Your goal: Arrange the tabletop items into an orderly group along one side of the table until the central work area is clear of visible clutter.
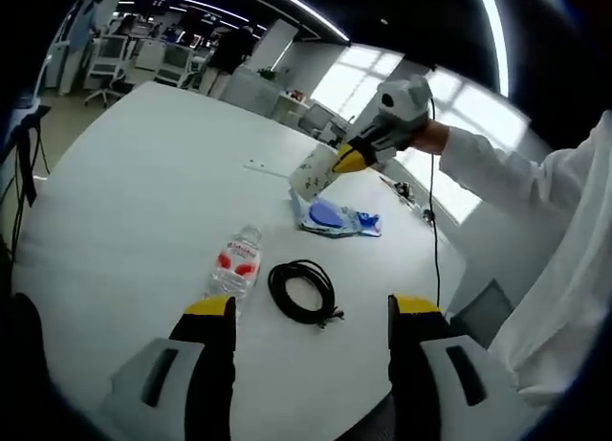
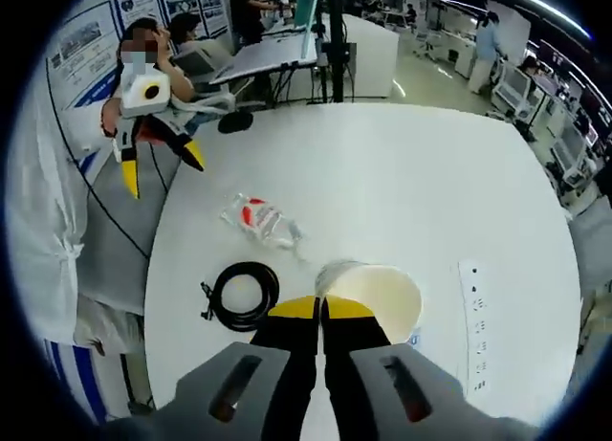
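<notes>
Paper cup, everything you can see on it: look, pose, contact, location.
The off-white paper cup looks like plain thin paper, with a rolled rim and a pale cream inside that appears empty. The right gripper is shut on its rim wall. In the left gripper view the cup hangs tilted, mouth toward the gripper, its base low over the white table beside a blue-and-white plastic packet; whether the base touches either cannot be told.

paper cup (image 2: 371, 290) base hidden behind right gripper (image 2: 321, 309), blue packet (image 1: 337, 217) print illegible
</notes>
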`<state>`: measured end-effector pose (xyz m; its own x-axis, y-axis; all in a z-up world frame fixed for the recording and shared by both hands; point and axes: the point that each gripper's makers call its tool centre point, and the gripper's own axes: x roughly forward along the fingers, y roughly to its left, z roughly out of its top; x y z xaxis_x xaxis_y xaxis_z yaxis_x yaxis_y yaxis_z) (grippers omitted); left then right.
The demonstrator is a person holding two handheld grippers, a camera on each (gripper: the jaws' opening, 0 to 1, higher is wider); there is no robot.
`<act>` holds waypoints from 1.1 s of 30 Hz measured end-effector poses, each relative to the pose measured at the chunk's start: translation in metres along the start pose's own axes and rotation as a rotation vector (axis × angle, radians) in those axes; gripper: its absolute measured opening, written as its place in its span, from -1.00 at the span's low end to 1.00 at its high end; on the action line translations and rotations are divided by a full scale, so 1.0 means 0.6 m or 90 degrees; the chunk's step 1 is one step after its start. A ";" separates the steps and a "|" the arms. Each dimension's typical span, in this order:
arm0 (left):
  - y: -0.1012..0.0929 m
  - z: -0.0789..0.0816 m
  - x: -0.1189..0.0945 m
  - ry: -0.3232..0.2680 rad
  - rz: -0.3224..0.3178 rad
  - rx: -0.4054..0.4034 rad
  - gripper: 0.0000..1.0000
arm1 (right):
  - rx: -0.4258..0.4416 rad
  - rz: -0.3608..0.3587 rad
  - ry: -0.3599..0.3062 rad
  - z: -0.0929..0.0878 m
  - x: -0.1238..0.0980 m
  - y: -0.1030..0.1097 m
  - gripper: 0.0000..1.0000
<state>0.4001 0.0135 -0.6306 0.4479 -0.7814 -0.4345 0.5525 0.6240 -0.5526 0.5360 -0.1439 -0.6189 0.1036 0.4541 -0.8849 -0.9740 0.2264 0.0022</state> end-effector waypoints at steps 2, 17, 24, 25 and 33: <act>0.003 -0.001 0.001 0.001 0.002 -0.001 0.30 | -0.002 -0.001 0.003 0.000 0.007 -0.005 -1.00; 0.015 -0.006 0.008 0.004 0.007 -0.014 0.29 | -0.142 -0.009 0.135 -0.047 0.059 -0.042 -1.00; 0.018 -0.010 0.011 0.005 0.009 -0.018 0.29 | -0.168 0.001 0.165 -0.063 0.078 -0.044 -1.00; 0.019 -0.009 0.011 0.004 0.009 -0.020 0.29 | -0.170 0.002 0.166 -0.065 0.081 -0.044 -1.00; 0.021 -0.010 0.014 0.005 0.008 -0.023 0.29 | -0.185 0.001 0.185 -0.075 0.094 -0.049 -1.00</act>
<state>0.4064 0.0148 -0.6455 0.4492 -0.7733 -0.4475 0.5207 0.6336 -0.5722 0.5614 -0.1634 -0.6900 0.0817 0.1823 -0.9799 -0.9948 -0.0453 -0.0913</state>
